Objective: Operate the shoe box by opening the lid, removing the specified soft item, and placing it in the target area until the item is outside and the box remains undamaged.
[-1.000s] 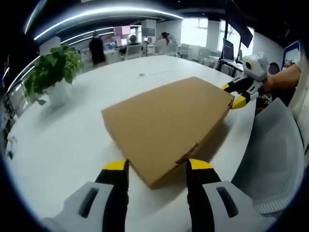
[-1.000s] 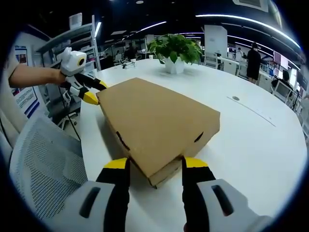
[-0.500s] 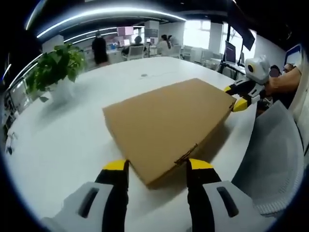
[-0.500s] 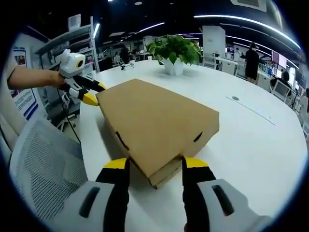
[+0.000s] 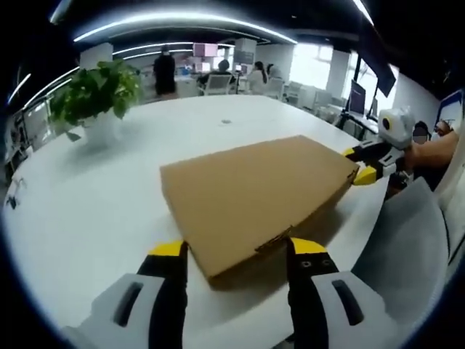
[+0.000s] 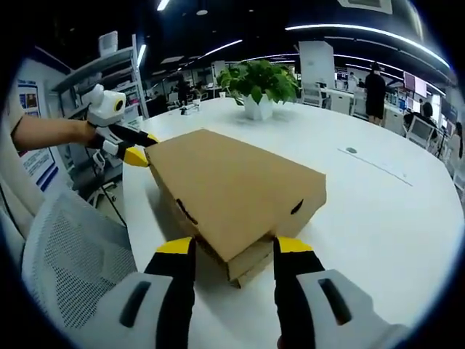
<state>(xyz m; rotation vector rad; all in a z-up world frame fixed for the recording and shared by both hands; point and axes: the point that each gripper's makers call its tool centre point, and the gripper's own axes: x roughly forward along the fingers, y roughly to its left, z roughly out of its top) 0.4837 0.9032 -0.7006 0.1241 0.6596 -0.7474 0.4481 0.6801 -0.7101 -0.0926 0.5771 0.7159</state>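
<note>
Brown cardboard box lying flat on a white table, lid down, a chair just beside the table at the right of the left gripper view. Left gripper at one corner of the box, jaws spread wide to either side of that corner, yellow tips level with the box's side wall; cannot tell whether the tips touch the cardboard. Nothing clamped between them. Right gripper seen across the box at the opposite corner, yellow tips against the box edge, held by a person's hand.

In the right gripper view, same box with the lid's near corner lifted slightly off the base, a thin gap showing under it. Right gripper spread wide around that corner, gripping nothing. Left gripper at the far corner on the left, tips at the lid edge, a hand behind it. Potted plant on the far side of the table, well apart from the box. Mesh chair near left, beside the table edge. People standing far off at desks.
</note>
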